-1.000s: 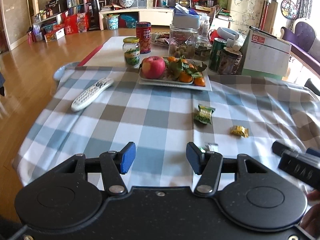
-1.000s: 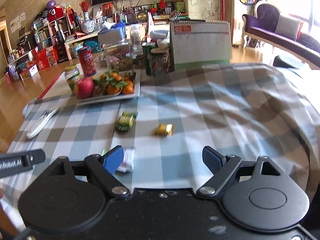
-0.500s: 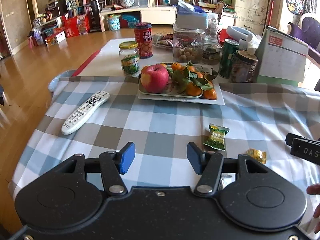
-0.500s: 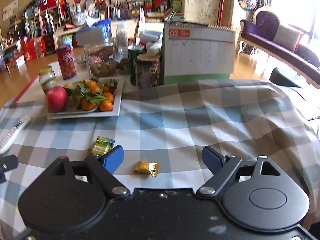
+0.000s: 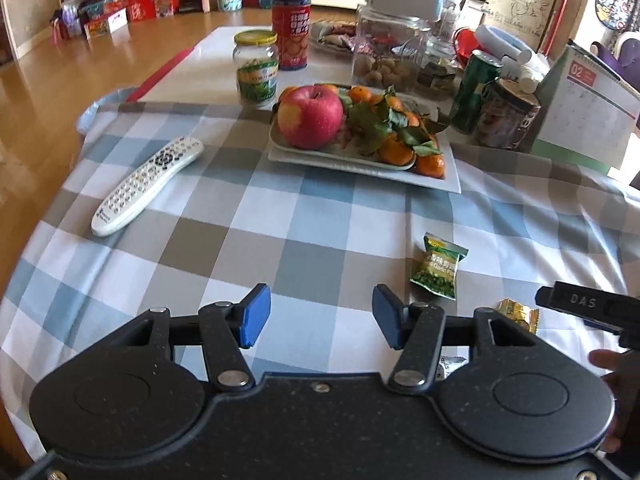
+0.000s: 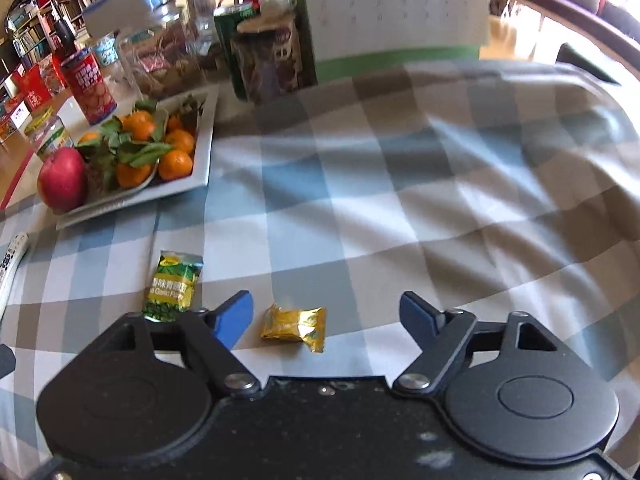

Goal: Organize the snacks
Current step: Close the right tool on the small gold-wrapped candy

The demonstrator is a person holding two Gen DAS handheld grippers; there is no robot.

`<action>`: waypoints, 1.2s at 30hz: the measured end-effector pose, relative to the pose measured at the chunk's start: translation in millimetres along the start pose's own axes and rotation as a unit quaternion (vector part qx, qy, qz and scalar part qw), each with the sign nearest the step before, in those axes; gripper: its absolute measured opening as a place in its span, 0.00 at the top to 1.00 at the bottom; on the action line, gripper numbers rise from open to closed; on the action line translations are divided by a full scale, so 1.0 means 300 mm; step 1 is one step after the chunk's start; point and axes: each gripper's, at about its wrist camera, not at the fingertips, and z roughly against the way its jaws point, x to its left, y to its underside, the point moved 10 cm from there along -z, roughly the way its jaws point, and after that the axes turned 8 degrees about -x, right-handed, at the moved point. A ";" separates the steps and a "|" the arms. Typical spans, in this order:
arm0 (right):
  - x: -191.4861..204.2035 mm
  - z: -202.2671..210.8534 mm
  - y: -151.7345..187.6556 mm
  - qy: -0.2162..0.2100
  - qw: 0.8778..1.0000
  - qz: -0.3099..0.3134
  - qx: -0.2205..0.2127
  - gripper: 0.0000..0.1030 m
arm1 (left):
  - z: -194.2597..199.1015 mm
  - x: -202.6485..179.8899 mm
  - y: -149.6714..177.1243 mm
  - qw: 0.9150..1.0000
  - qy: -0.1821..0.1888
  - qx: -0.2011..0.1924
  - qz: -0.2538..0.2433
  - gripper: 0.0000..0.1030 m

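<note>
A green snack packet point(image 5: 438, 266) point(image 6: 173, 286) and a gold wrapped candy point(image 5: 518, 314) point(image 6: 294, 326) lie on the checked tablecloth. My right gripper point(image 6: 326, 316) hangs low over the cloth. The gold candy lies between its jaws, nearer the left finger. The jaws are closing and the pads do not touch it. My left gripper point(image 5: 320, 314) is to the left of the green packet, its jaws closing slightly over bare cloth. A small white wrapper point(image 5: 452, 362) peeks out behind its right finger.
A white plate point(image 5: 360, 168) with an apple and mandarins stands further back. Left of it lies a white remote point(image 5: 148, 186). Jars, cans and a desk calendar point(image 6: 396, 12) crowd the far end. The tablecloth point(image 6: 460, 200) rumples at the right.
Both grippers have moved forward and lower over the cloth. The right one has come over the gold candy, which now lies between its jaws, and those jaws have narrowed.
</note>
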 end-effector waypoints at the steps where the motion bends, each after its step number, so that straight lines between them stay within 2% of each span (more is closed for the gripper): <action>1: 0.002 -0.016 0.005 0.001 1.000 -0.003 0.007 0.21 | -0.004 0.001 0.005 1.000 0.001 0.005 0.003 0.42; 5: 0.008 -0.071 0.019 0.006 0.999 -0.023 0.024 0.22 | -0.016 -0.009 0.025 1.000 0.010 0.027 -0.001 0.44; 18: 0.043 -0.164 0.065 0.035 0.998 -0.016 0.048 0.23 | -0.032 -0.014 0.044 0.999 0.005 0.044 -0.004 0.44; 22: 0.047 -0.172 0.078 0.041 0.998 -0.007 0.056 0.36 | -0.038 -0.009 0.051 0.999 0.004 0.051 0.000 0.44; 26: 0.046 -0.175 0.086 0.041 0.997 -0.006 0.061 0.43 | -0.041 -0.009 0.055 0.999 0.006 0.054 0.002 0.44; 28: 0.051 -0.172 0.084 0.037 0.997 -0.003 0.061 0.55 | -0.043 -0.011 0.055 0.999 0.008 0.053 0.002 0.44; 30: 0.057 -0.169 0.082 0.029 0.998 -0.002 0.064 0.61 | -0.045 -0.013 0.055 0.999 0.010 0.054 0.002 0.44; 36: 0.040 -0.147 0.079 0.017 0.997 -0.012 0.069 0.66 | -0.061 -0.009 0.063 0.998 0.017 0.064 0.017 0.44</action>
